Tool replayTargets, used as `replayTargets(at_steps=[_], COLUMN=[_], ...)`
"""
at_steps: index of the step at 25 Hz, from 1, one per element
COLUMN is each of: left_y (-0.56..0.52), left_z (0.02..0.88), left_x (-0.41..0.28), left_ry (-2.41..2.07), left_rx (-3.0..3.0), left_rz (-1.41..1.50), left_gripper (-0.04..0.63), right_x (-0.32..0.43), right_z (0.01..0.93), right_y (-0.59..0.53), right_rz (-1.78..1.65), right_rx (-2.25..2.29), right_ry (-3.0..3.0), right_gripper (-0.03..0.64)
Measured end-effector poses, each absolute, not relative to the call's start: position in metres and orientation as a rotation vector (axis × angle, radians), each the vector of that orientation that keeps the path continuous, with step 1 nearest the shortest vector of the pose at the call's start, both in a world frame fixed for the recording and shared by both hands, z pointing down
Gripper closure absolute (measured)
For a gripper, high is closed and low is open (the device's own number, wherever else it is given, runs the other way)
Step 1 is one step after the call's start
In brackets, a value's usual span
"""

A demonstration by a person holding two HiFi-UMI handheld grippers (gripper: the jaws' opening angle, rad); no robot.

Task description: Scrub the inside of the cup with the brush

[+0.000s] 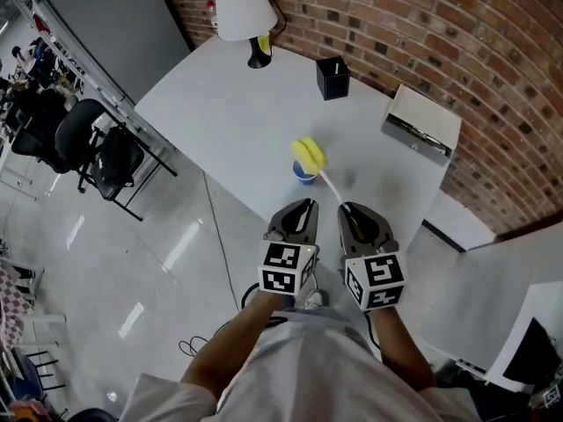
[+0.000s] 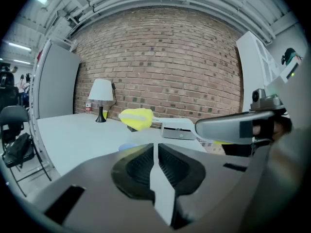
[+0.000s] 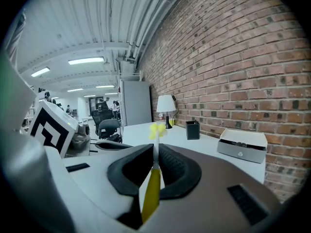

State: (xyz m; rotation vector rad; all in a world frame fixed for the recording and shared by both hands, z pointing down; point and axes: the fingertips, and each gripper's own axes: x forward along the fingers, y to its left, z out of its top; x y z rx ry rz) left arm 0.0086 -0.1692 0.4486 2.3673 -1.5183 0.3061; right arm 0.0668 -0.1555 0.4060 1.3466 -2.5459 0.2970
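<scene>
My right gripper [image 1: 349, 211] is shut on the yellow end of a brush handle [image 3: 151, 193]. The white shaft runs forward to the yellow brush head [image 1: 309, 154], which sits over a small blue cup [image 1: 304, 176] on the white table [image 1: 220, 104] and hides most of its mouth. In the left gripper view the brush head [image 2: 137, 118] hangs above the table and the cup [image 2: 127, 147] peeks out behind the jaws. My left gripper [image 1: 303, 207] is beside the right one, short of the cup, shut with nothing between its jaws.
A white-shaded lamp [image 1: 242, 11] stands at the table's far corner, with a black pen holder [image 1: 332, 77] and a grey-white box [image 1: 422, 121] along the brick wall. Black office chairs [image 1: 88, 139] stand on the floor to the left. The table's near edge lies just ahead of both grippers.
</scene>
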Motion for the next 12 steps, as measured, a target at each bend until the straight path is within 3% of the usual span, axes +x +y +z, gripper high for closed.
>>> replayTargets(at_steps=[6,12], left_y=[-0.181,-0.198], left_z=[0.464,0.487], left_x=[0.007,-0.001], left_ry=[-1.530,-1.505], left_rx=[2.341,2.327], left_rz=[0.295,0.285], left_gripper=[0.567,0.486], right_x=[0.064,0.058], right_z=[0.410,0.422], right_y=[-0.165,-0.176], right_rz=[0.284,0.275], right_rx=[1.324,1.324], right_ry=[-2.565,-2.553], right_gripper=[0.588,0.588])
